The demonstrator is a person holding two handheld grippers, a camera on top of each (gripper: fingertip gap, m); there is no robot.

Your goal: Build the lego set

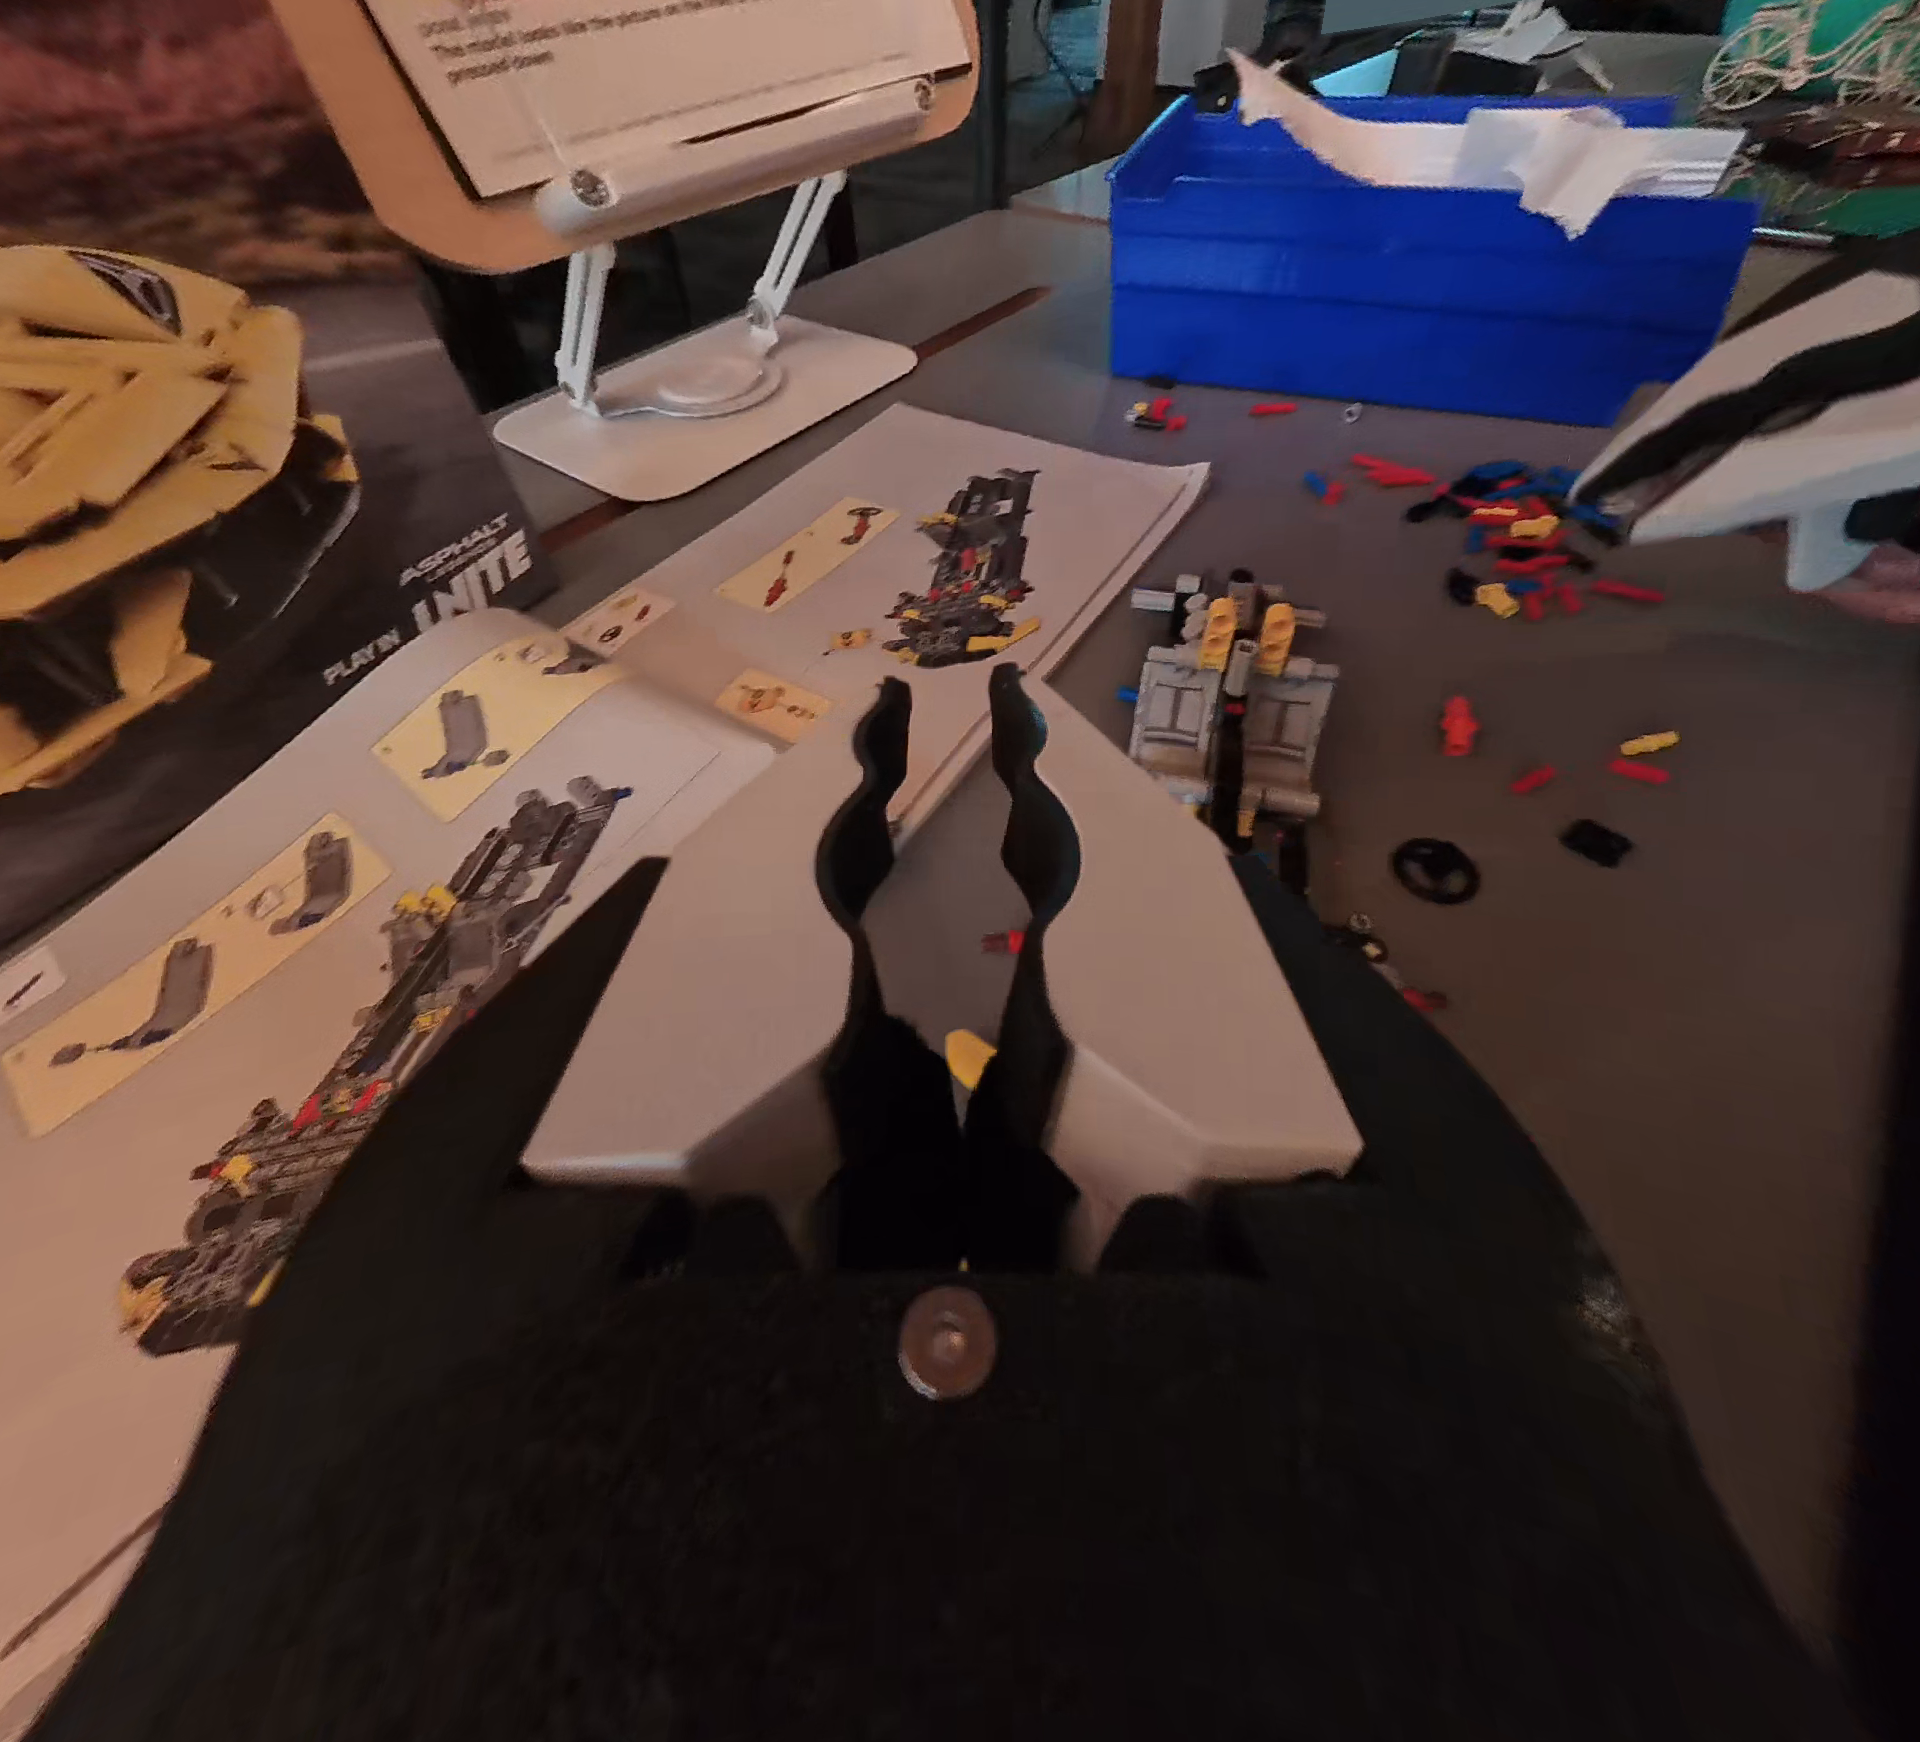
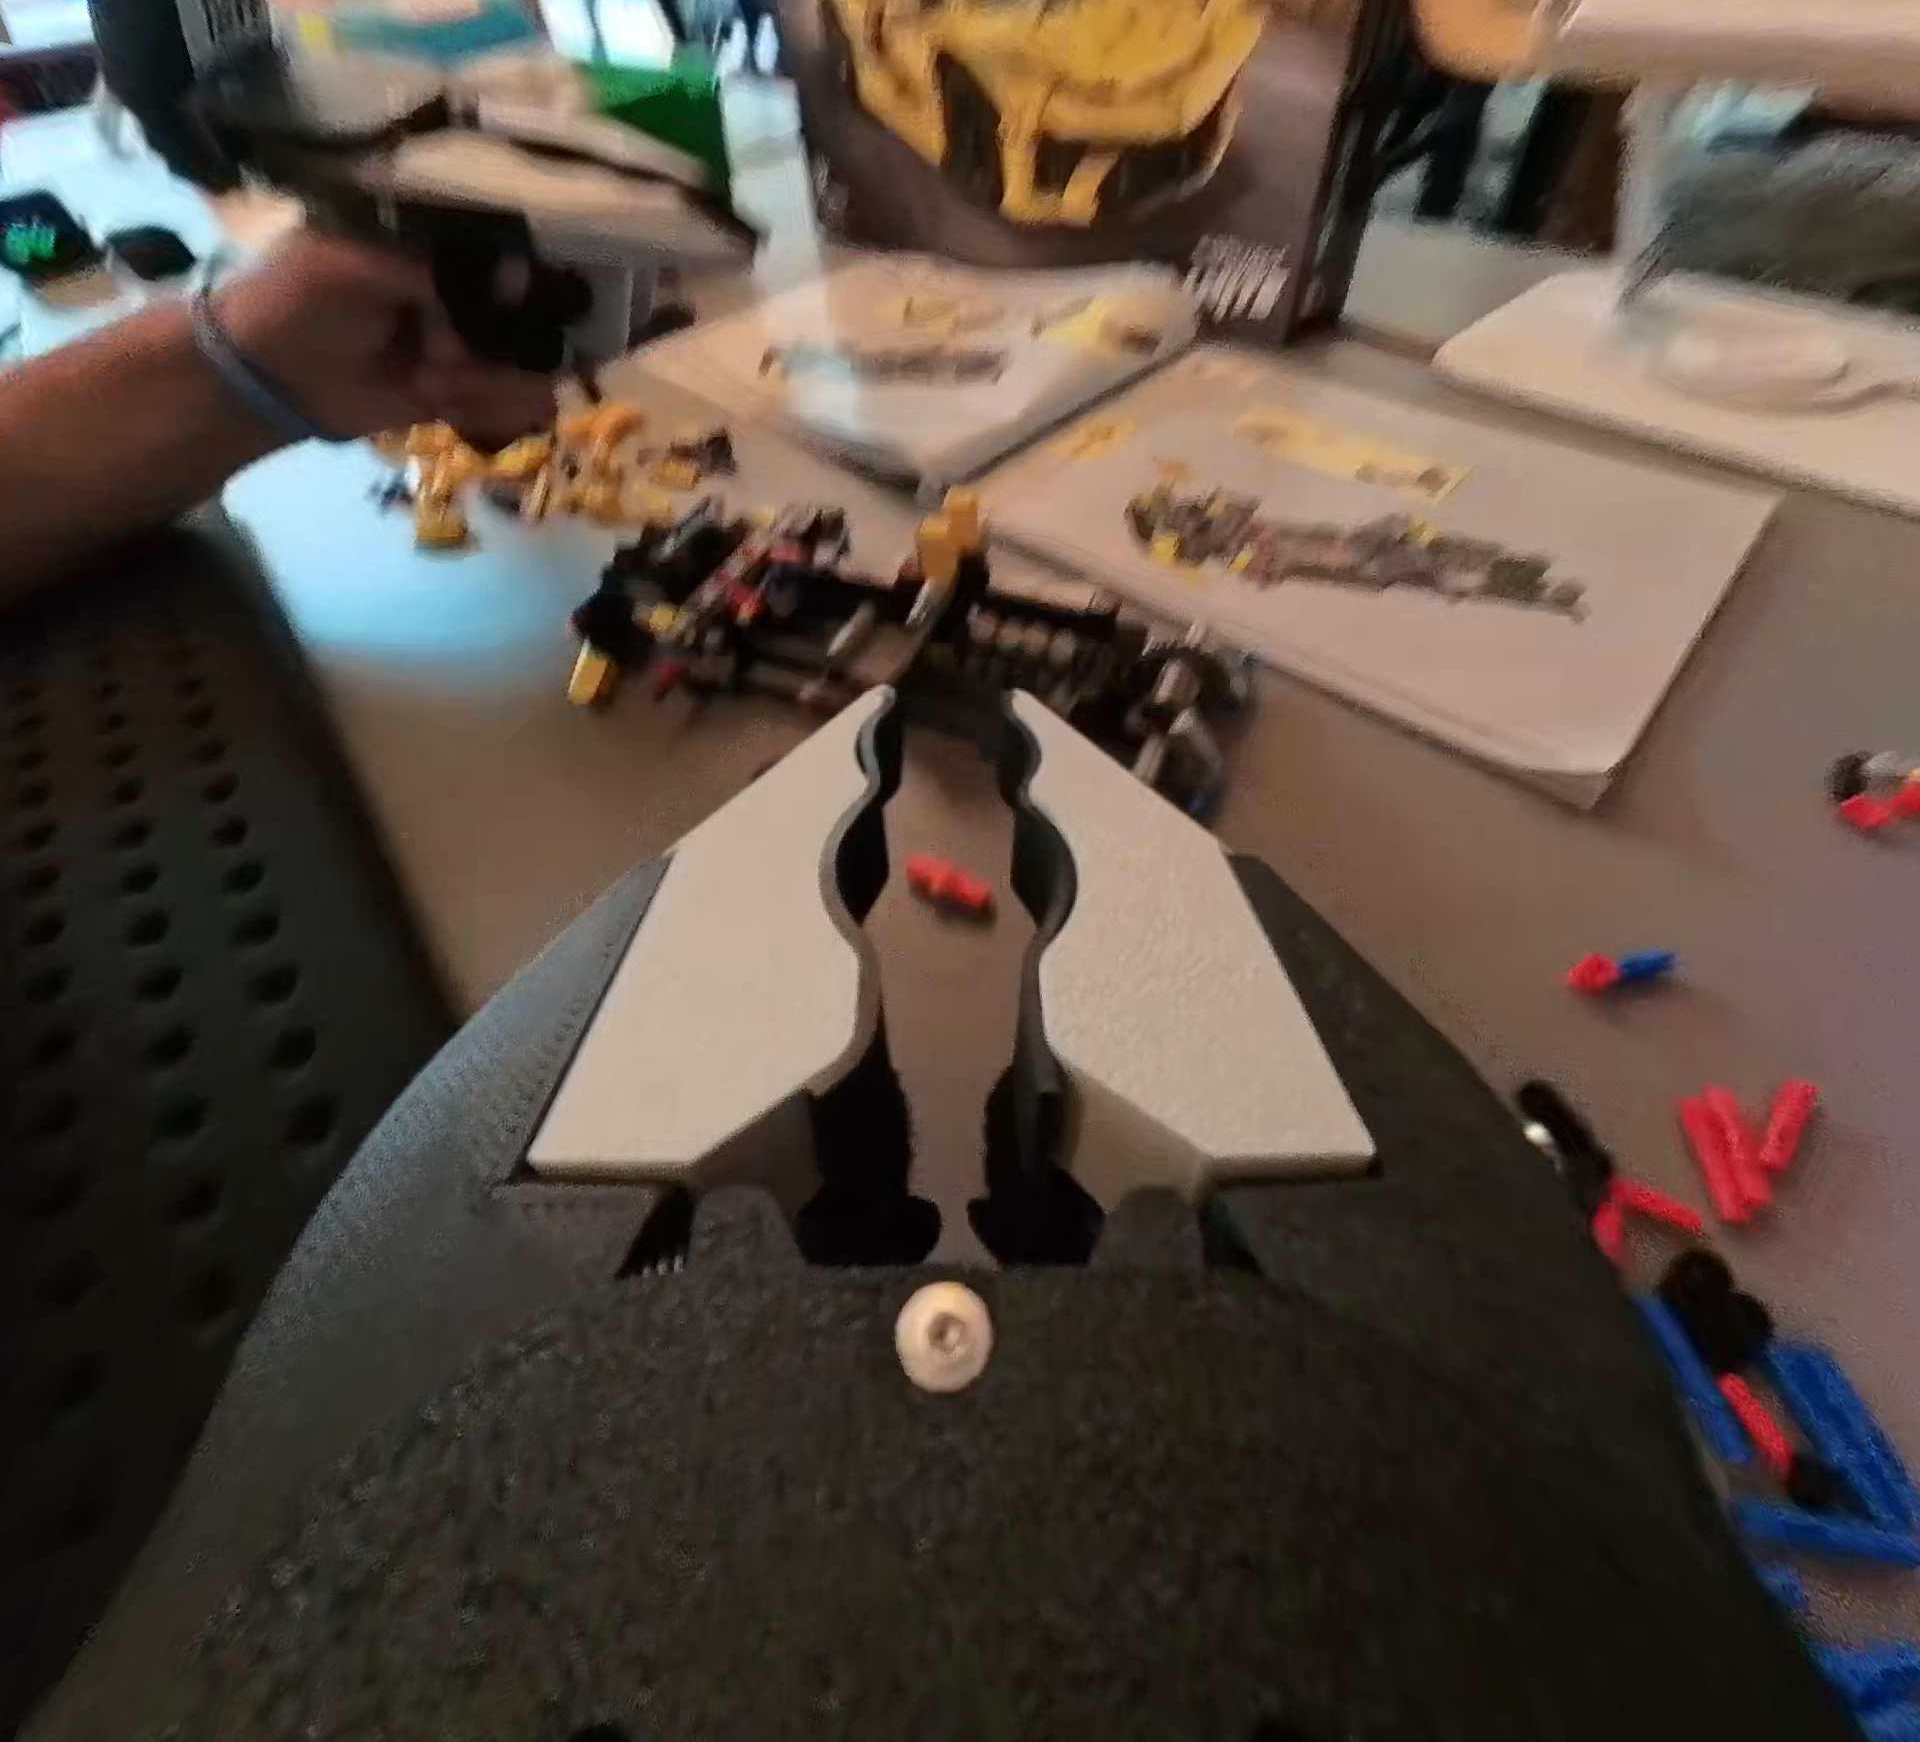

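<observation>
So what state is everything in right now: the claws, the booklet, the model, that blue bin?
Left claw: open, empty, above the booklet.
Right claw: open, empty, pointing at the model.
Instruction booklet: open, lying flat.
Car model: partly built, resting on the table.
Blue bin: open-topped, white paper inside.
Loose pieces: scattered on the table.
Set box: standing upright.

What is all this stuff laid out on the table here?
Partly built model: one, grey, black and yellow, mid-table.
Instruction booklet: one, open, white, left of the model.
Set box: one, dark with a yellow car, far left.
Document stand: one, white, behind the booklet.
Blue bin: one, at the back, white paper inside.
Loose pieces: many, red, blue, yellow, black, right side.
Steering wheel: one, black.
Left gripper: open, empty.
Right gripper: open, empty.
</observation>
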